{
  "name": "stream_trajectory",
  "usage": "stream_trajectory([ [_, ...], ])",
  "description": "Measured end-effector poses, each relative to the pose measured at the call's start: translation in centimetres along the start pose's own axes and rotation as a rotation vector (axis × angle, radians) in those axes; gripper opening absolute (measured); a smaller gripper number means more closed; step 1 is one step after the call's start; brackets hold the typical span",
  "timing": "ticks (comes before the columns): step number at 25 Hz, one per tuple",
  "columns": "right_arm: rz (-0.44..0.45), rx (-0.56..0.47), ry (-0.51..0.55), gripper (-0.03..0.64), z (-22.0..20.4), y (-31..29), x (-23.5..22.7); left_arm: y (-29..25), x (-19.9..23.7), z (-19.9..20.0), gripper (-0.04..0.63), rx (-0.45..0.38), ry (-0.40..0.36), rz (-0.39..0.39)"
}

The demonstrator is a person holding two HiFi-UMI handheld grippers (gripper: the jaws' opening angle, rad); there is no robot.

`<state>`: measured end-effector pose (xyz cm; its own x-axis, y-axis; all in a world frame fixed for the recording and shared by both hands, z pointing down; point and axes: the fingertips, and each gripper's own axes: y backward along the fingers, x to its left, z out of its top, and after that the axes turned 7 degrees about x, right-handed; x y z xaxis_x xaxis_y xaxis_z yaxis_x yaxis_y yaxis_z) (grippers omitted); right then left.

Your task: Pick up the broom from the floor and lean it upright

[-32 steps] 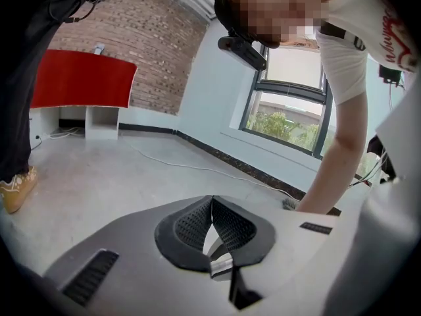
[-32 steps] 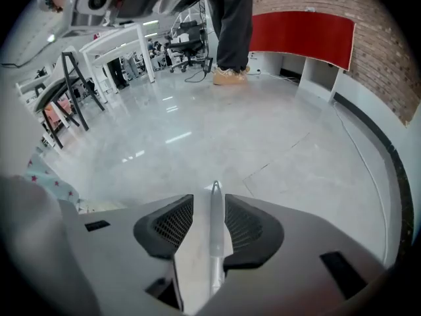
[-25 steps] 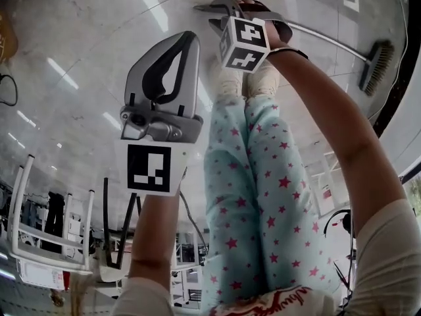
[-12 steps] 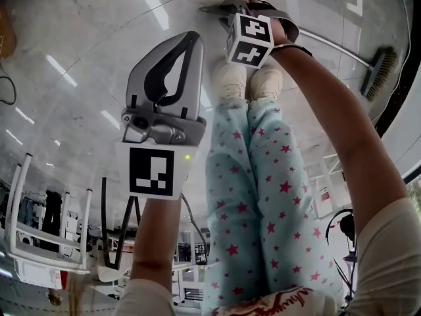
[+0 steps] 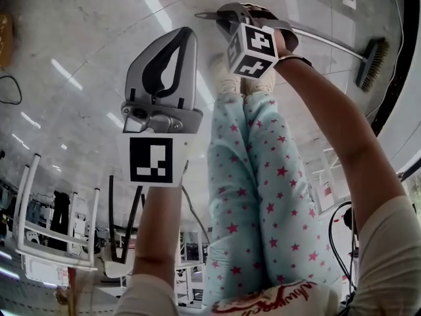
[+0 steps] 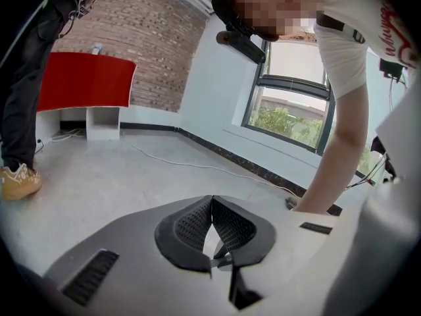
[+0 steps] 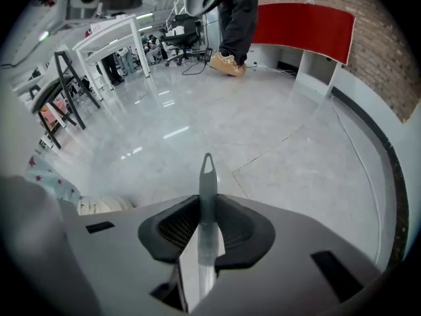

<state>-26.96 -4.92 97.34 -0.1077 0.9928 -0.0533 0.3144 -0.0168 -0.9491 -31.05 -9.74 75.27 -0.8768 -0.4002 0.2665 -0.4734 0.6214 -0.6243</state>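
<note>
My right gripper (image 7: 208,206) has just clamped the broom's (image 5: 371,61) handle end; lifting and leaning remain. My left gripper (image 6: 212,206) is pressed closed, empty.

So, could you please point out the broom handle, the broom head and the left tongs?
broom handle (image 7: 208,184): right gripper view, on the shaft just below its end loop.
broom head (image 5: 372,62): head view, on the middle of the bristles.
left tongs (image 6: 212,199): left gripper view, where the two closed tips meet.
</note>
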Motion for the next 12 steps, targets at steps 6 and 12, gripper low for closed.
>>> stream_trajectory([
  [6, -0.08, -0.09, -0.047, 0.098, 1.6, 9.2, -2.7, 1.2, -1.4, 6.3, 0.021, 0.003, -0.047, 0.006],
  [12, -0.197, -0.186, -0.119, 0.098, 3.7, 20.9, -5.5, 3.8, -4.3, 14.3, 0.02, -0.042, -0.076, -0.009],
])
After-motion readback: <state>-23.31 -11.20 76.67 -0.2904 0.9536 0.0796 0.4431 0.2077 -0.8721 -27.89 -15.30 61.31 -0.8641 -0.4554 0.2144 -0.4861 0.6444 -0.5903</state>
